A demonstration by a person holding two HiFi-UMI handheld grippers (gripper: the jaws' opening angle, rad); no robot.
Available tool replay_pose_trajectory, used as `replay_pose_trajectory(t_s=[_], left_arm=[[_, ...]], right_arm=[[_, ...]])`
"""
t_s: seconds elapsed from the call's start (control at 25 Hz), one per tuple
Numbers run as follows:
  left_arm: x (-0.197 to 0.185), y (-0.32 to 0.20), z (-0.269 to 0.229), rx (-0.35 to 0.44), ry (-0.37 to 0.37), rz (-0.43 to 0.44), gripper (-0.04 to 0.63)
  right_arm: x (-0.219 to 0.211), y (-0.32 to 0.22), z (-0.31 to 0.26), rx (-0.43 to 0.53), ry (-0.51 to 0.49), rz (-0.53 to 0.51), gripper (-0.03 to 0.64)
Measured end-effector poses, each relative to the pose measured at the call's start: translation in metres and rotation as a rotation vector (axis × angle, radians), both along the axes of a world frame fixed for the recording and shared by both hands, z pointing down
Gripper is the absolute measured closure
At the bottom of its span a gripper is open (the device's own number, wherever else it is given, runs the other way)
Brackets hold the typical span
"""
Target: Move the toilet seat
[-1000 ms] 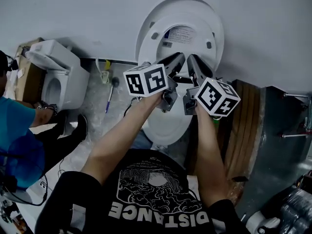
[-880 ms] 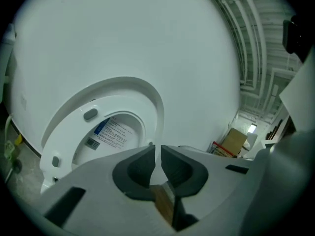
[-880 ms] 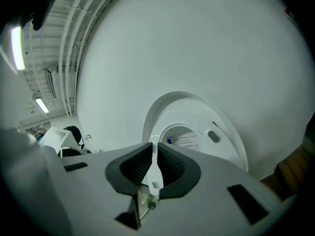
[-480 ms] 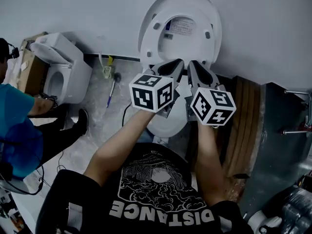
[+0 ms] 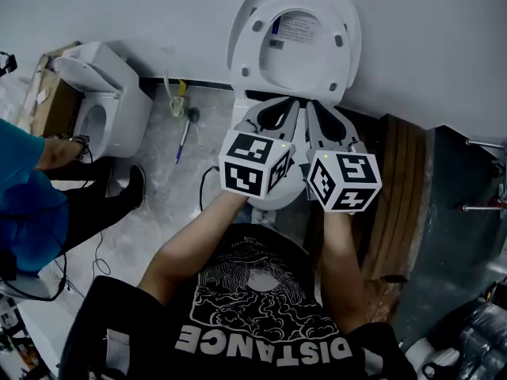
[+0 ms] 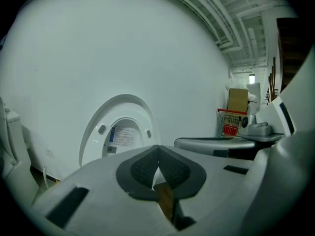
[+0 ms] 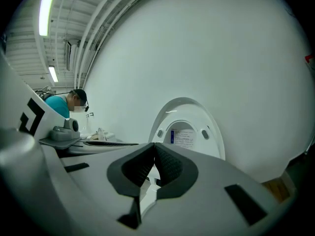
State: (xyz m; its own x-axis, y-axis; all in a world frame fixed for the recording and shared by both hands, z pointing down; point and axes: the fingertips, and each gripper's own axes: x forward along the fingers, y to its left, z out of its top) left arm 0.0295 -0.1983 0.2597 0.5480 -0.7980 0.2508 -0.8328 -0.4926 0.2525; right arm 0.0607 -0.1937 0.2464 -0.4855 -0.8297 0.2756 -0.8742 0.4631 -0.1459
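Toilet seat [image 5: 247, 50] raised, leaning back on the white wall [image 5: 436, 38]; long axis upright, underside with four bumpers facing the grippers. Count: one raised seat, two grippers, two toilets, the second toilet [image 5: 99, 93] well apart at left. Left gripper [image 5: 285, 105] and right gripper [image 5: 313, 107] side by side just short of the seat's lower edge, clear of it. Both pairs of jaws have just closed, pads together, nothing between them

text: DISTANCE | on: black shirt [image 5: 261, 343] | toilet seat [image 5: 245, 46] label [image 5: 295, 28]: print illegible
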Motion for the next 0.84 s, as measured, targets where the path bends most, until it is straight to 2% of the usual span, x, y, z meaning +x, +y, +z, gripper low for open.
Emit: replay_pose_trajectory(t_s=[0.4, 0.84], left_arm=[[0.005, 0.019, -0.009, 0.053, -0.053, -0.003, 0.583], [0.01, 0.025, -0.006, 0.043, -0.061, 0.01, 0.584]], right_arm=[[0.0, 0.02, 0.0, 0.018, 0.043, -0.007, 0.597], [0.003, 0.024, -0.002, 0.034, 0.061, -0.005, 0.597]])
